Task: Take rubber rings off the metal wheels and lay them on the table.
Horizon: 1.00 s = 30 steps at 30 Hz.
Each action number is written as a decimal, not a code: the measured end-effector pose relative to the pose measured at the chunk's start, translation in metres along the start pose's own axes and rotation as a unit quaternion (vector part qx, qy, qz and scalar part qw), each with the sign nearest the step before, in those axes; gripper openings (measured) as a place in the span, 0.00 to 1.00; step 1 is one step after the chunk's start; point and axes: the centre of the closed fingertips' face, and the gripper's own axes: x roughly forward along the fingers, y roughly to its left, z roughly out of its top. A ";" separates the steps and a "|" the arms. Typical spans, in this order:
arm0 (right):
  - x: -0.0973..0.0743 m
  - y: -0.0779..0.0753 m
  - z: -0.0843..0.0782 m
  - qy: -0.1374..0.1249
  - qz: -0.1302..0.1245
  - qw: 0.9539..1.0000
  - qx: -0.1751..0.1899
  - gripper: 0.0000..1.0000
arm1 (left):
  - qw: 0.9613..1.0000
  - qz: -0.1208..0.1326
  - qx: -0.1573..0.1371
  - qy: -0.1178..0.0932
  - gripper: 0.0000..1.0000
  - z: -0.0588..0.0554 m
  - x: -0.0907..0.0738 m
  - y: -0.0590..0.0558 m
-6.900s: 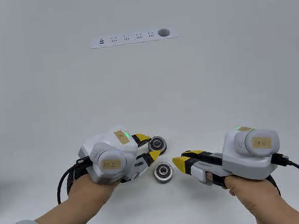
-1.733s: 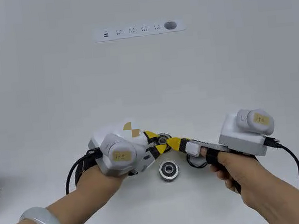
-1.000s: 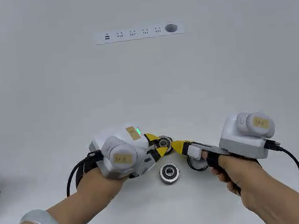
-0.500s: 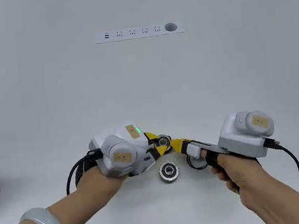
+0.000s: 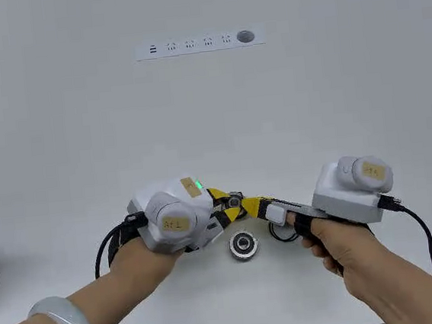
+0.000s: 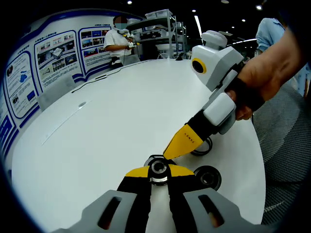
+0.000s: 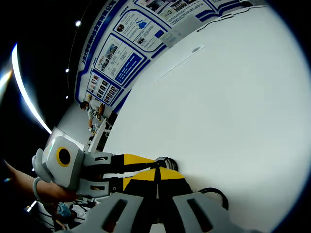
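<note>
My left gripper [image 5: 224, 206] is shut on a small metal wheel [image 5: 235, 201] and holds it just above the white table [image 5: 287, 109]. In the left gripper view the wheel [image 6: 158, 167] sits between the yellow jaw tips. My right gripper [image 5: 251, 203] comes in from the right, its tips together at the wheel's rim, pinching the black rubber ring there. In the right gripper view the wheel [image 7: 165, 162] lies just past the shut tips. A loose rubber ring [image 5: 283, 233] lies on the table under the right gripper. A second wheel [image 5: 243, 244] lies flat nearby.
A white power strip [image 5: 198, 43] lies at the far side of the table. Black cables trail from both grippers toward the near edge. People stand by shelves and wall posters beyond the table [image 6: 119, 39].
Since 6.9 s ago the left gripper has picked up a wheel and a loose ring has appeared on the table. Over the last second both grippers stay locked at the wheel, barely shifting.
</note>
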 end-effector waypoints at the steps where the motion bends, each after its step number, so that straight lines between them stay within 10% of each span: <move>1: 0.000 0.001 0.001 -0.002 0.001 1.000 0.002 0.02 | 1.000 0.000 0.000 0.000 0.13 0.000 0.000 0.000; 30: -0.003 0.013 0.004 -0.005 0.018 1.000 0.004 0.02 | 1.000 -0.002 0.003 0.005 0.13 0.000 0.000 -0.001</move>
